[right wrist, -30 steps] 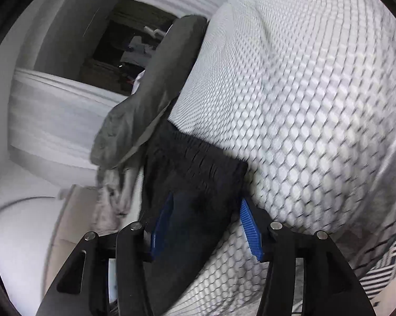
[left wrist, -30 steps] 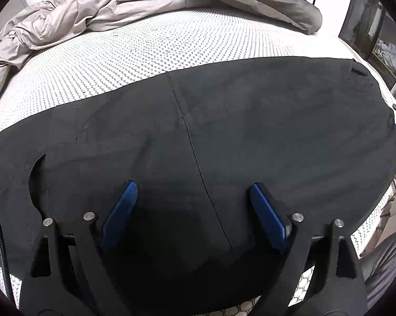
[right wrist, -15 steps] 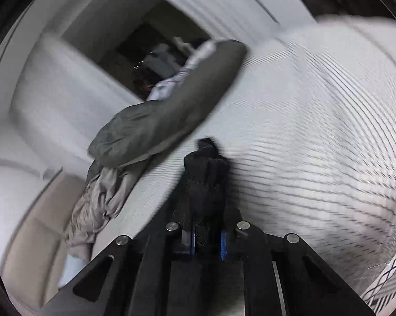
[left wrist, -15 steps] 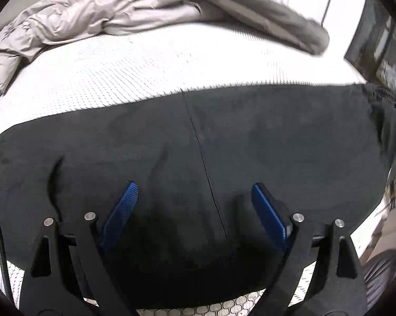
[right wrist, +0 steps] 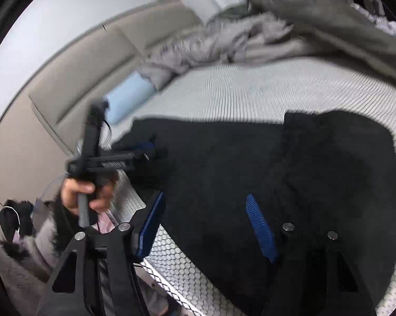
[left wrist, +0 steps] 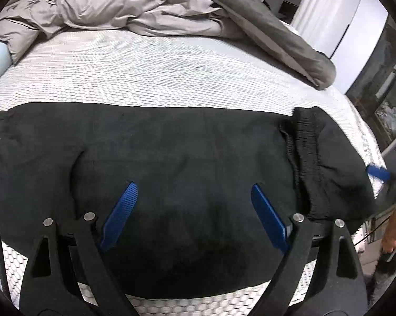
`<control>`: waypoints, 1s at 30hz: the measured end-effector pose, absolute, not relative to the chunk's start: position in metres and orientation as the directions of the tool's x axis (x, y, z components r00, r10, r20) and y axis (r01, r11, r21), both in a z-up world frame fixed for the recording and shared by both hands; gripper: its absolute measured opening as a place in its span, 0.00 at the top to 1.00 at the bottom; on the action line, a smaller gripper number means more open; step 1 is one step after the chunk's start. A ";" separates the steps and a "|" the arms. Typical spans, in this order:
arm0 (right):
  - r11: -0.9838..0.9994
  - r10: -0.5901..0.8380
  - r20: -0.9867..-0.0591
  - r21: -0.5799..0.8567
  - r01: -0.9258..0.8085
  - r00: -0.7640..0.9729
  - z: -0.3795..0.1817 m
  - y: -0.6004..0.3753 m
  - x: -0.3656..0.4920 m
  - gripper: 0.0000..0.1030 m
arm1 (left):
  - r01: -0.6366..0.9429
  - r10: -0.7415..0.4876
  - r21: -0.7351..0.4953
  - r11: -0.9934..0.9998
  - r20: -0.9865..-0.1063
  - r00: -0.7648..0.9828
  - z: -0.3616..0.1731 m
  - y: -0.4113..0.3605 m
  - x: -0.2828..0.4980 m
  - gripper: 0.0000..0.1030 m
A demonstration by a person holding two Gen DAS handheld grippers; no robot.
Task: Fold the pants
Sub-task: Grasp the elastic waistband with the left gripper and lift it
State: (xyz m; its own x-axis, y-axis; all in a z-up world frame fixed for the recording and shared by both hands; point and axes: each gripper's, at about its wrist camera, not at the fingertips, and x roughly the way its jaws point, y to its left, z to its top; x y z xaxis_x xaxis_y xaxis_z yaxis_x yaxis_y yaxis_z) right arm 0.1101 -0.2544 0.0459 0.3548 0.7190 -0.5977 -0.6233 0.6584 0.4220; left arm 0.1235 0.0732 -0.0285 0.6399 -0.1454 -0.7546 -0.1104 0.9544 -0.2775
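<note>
The right wrist view is smeared by motion: the headboard, the grey bedding (right wrist: 250, 39) and the far edge of the mattress (right wrist: 250, 89) are soft streaks, and the weave of the cover only reads clearly near the lens. In it the left gripper (right wrist: 145, 148) is a blurred black frame held by a hand (right wrist: 84, 193); its fingertips merge with the dark cloth, so from here I cannot tell whether they touch. In the left wrist view the right gripper (left wrist: 379, 173) is cut off at the frame's right edge, only a blue pad and a blurred hand below it showing.

The pants (left wrist: 171, 158) lie flat across the near part of the mattress, black and nearly featureless, so seams and folds are hard to read. At their right end the elastic waistband (left wrist: 303, 142) is doubled back over the rest, forming a raised fold. The left end runs out of frame.

The left gripper (left wrist: 195, 208) hangs over the middle of the pants with its jaws wide apart and nothing between the pads. The right gripper (right wrist: 205, 226) has just been opening; its jaws stand well apart above the cloth near the bed's edge, gripping nothing.

Beyond the pants a broad strip of bare mattress stays free up to the bedding. The near mattress edge (left wrist: 198, 302) lies just below the cloth.
</note>
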 end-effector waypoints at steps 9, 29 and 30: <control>0.939 0.303 -0.823 0.171 -0.300 0.480 -0.028 -0.315 0.167 0.27 | 0.039 -0.324 -0.371 0.928 -0.751 0.575 -0.043 0.006 0.154 0.17; 0.914 0.376 -0.774 0.221 -0.340 0.509 -0.019 -0.347 0.154 0.26 | 0.044 -0.604 -0.656 0.753 -0.664 0.440 -0.084 -0.057 0.232 0.76; 0.914 0.375 -0.776 0.219 -0.341 0.507 -0.021 -0.345 0.155 0.26 | 0.045 -0.600 -0.655 0.754 -0.661 0.450 -0.084 -0.058 0.232 0.82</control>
State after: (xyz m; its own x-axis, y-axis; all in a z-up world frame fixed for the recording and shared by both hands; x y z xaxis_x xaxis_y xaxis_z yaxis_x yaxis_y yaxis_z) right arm 0.1552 -0.3447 -0.0213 0.5071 0.3746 -0.7762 -0.3407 0.9144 0.2188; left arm 0.2316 -0.0581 -0.0835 0.4505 -0.6003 -0.6608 0.0445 0.7544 -0.6549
